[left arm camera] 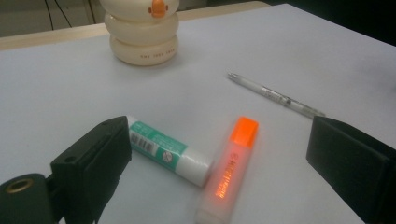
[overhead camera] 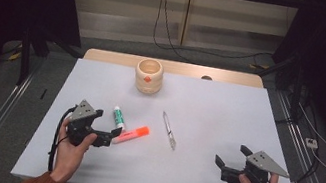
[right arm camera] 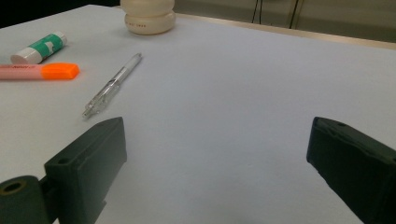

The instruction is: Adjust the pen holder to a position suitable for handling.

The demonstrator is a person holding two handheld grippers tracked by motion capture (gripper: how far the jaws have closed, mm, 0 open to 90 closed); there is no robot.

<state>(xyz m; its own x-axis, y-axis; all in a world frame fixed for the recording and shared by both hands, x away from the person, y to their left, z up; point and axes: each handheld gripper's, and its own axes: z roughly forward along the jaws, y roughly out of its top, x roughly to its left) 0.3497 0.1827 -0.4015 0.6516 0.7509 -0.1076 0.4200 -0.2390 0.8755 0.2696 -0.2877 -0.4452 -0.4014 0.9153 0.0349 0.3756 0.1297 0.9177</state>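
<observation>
We hold our left gripper (overhead camera: 110, 134) with jaws wide apart around the orange marker (left arm camera: 230, 167) and glue stick (left arm camera: 166, 150) on the worktop (overhead camera: 207, 114). Nothing is picked up yet. Our right gripper (overhead camera: 230, 159) waits, jaws apart, holding nothing.

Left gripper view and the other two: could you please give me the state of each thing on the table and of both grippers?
Left gripper: open, at the highlighter and glue stick.
Right gripper: open, holding nothing.
Highlighter: lying flat, orange cap on.
Glue stick: lying on its side, capped.
Pen: lying flat, apart from the others.
Wooden holder: upright; contents cannot be told.
</observation>
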